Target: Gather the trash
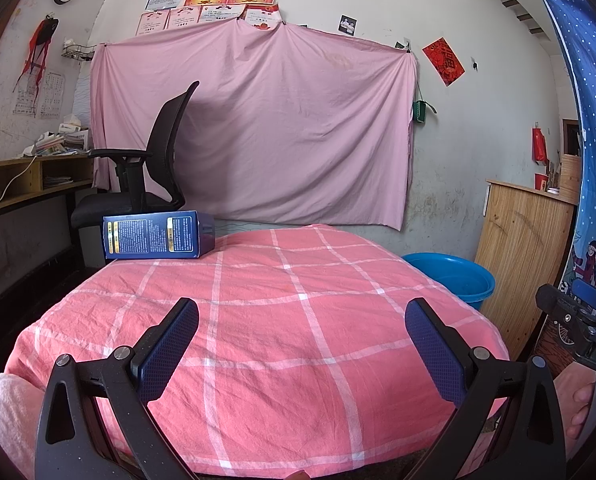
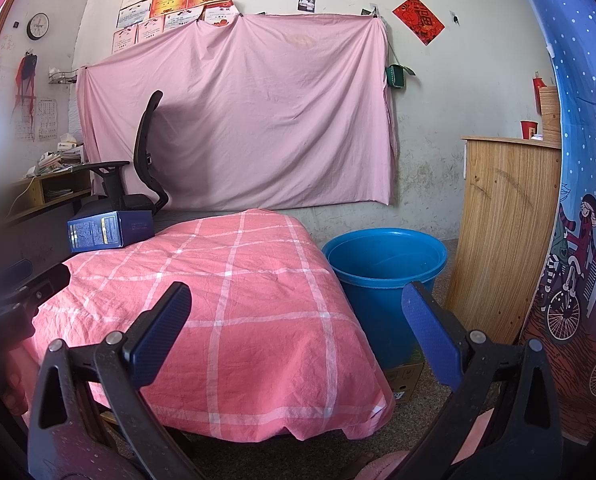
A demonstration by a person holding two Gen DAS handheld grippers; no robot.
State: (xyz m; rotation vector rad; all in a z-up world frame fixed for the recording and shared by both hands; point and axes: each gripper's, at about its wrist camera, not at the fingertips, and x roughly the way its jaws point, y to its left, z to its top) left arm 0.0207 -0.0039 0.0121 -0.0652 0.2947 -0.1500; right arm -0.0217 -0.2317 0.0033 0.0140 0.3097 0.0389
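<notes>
One blue box (image 1: pixel 156 235) lies at the far left corner of the pink checked tabletop (image 1: pixel 298 320); one blue bucket (image 2: pixel 383 276) stands beside it; left claw (image 1: pixel 301 344) and right claw (image 2: pixel 296 332) both spread apart, holding nothing

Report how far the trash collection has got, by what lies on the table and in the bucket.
Nothing looks collected: what shows of the blue bucket holds no trash. Nothing is in hand: the left claw and right claw hover open over the pink checked tablecloth. Left to do: the blue box lies at the table's far left corner.
</notes>
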